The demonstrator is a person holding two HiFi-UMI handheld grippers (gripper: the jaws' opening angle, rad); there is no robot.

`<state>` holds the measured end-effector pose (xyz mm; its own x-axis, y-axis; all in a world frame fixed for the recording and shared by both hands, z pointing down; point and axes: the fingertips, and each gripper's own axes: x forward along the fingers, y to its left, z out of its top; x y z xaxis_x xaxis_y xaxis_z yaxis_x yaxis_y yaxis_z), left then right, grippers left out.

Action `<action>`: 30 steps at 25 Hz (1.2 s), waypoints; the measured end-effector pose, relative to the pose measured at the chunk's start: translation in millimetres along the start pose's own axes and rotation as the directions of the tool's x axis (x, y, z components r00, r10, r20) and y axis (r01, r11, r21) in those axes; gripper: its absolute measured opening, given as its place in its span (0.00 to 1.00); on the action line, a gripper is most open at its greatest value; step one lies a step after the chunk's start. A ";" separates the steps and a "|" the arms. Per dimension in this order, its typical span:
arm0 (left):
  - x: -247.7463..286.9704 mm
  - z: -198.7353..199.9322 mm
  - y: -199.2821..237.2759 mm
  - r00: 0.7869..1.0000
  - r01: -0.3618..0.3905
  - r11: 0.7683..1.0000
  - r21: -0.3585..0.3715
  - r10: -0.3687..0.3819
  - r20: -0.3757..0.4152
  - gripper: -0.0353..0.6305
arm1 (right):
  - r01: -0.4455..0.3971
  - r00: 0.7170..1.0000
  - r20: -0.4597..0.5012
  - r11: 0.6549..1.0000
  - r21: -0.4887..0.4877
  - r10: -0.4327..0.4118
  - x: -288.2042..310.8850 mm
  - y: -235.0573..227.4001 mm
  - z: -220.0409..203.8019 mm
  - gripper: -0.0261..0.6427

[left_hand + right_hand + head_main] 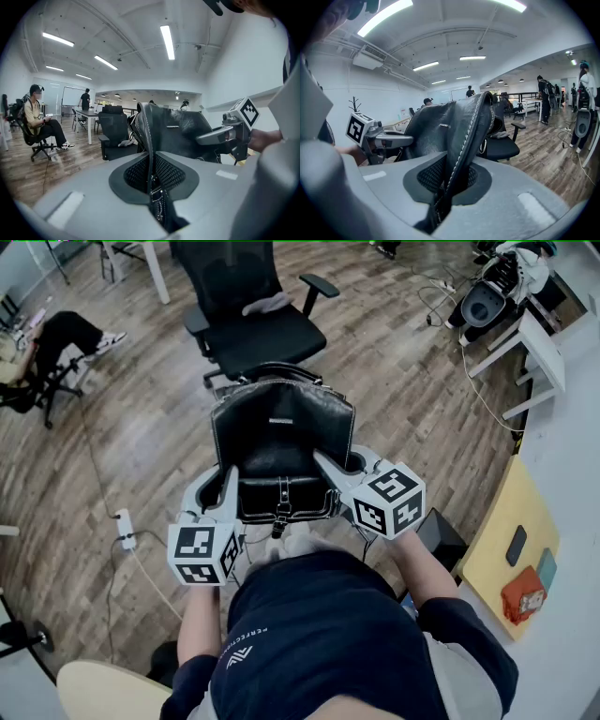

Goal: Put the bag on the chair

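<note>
The left gripper (225, 488) and right gripper (333, 468) each pinch a side edge of the black leather bag (281, 442), holding it upright in the air just short of the black office chair (267, 334)

An open-plan office, by every sign. Wood-look plank flooring (394, 381) runs through the whole room, and a black swivel chair (258, 324) with armrests stands on it. A white desk (574, 465) fills the right side, and a power strip (125, 526) lies on the floor with its cable trailing. Overhead, long strip lights (167, 42) run across a white ceiling with exposed pipework (plain and utilitarian). A seated person (40, 121) is beside a long white table (88, 112), and more people (543, 101) stand among desks at the room's far end.
</note>
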<state>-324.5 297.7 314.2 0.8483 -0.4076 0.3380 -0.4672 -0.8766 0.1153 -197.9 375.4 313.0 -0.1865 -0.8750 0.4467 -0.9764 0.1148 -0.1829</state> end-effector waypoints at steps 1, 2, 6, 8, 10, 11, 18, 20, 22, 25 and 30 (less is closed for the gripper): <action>-1.7 -0.2 1.8 1.000 -0.004 1.000 0.002 0.004 0.003 0.14 | -0.001 1.000 0.001 1.000 -0.002 0.001 1.5 2.1 0.5 0.07; -3.3 -0.5 3.5 1.000 -0.009 1.000 0.003 0.009 0.005 0.14 | -0.003 1.000 0.001 1.000 -0.003 0.003 2.9 4.0 0.7 0.07; -6.8 -3.9 7.7 1.000 -0.024 1.000 0.017 0.024 0.003 0.14 | -0.009 1.000 0.001 1.000 0.009 0.009 8.1 8.1 -3.0 0.07; -4.6 -5.8 11.0 1.000 -0.027 0.999 0.020 0.028 -0.002 0.14 | -0.010 1.000 0.004 1.000 0.016 0.010 12.5 7.3 -4.6 0.07; -0.6 -8.2 10.8 0.999 -0.029 1.000 0.012 0.029 -0.014 0.14 | -0.012 1.000 -0.003 1.000 0.022 0.012 14.9 3.3 -6.9 0.07; 0.9 -10.3 9.6 0.999 -0.028 1.000 0.008 0.028 -0.021 0.14 | -0.014 1.000 -0.011 1.000 0.027 0.015 15.7 1.1 -9.3 0.07; 29.0 -17.1 21.1 0.996 -0.057 0.998 -0.012 0.056 -0.064 0.14 | -0.040 0.998 -0.036 0.997 0.061 0.043 39.2 -22.5 -14.0 0.07; 45.2 -13.9 23.4 0.996 -0.064 0.998 -0.024 0.063 -0.066 0.14 | -0.047 0.998 -0.044 0.997 0.062 0.050 46.7 -37.9 -9.7 0.07; 62.6 -10.5 22.9 0.996 -0.069 0.997 -0.029 0.067 -0.064 0.14 | -0.055 0.997 -0.048 0.997 0.060 0.058 51.3 -54.8 -5.6 0.07; 90.7 -3.0 23.1 0.995 -0.080 0.996 -0.039 0.078 -0.066 0.14 | -0.065 0.996 -0.051 0.996 0.060 0.068 58.0 -81.0 1.7 0.07; 138.6 10.6 14.9 0.993 -0.100 0.994 -0.049 0.096 -0.067 0.14 | -0.087 0.994 -0.056 0.994 0.066 0.090 65.2 -131.3 12.7 0.07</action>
<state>-211.3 225.4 352.8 0.7808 -0.4722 0.4092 -0.5611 -0.8180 0.1266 -80.5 297.3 355.0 -0.2799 -0.8332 0.4768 -0.9472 0.1588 -0.2786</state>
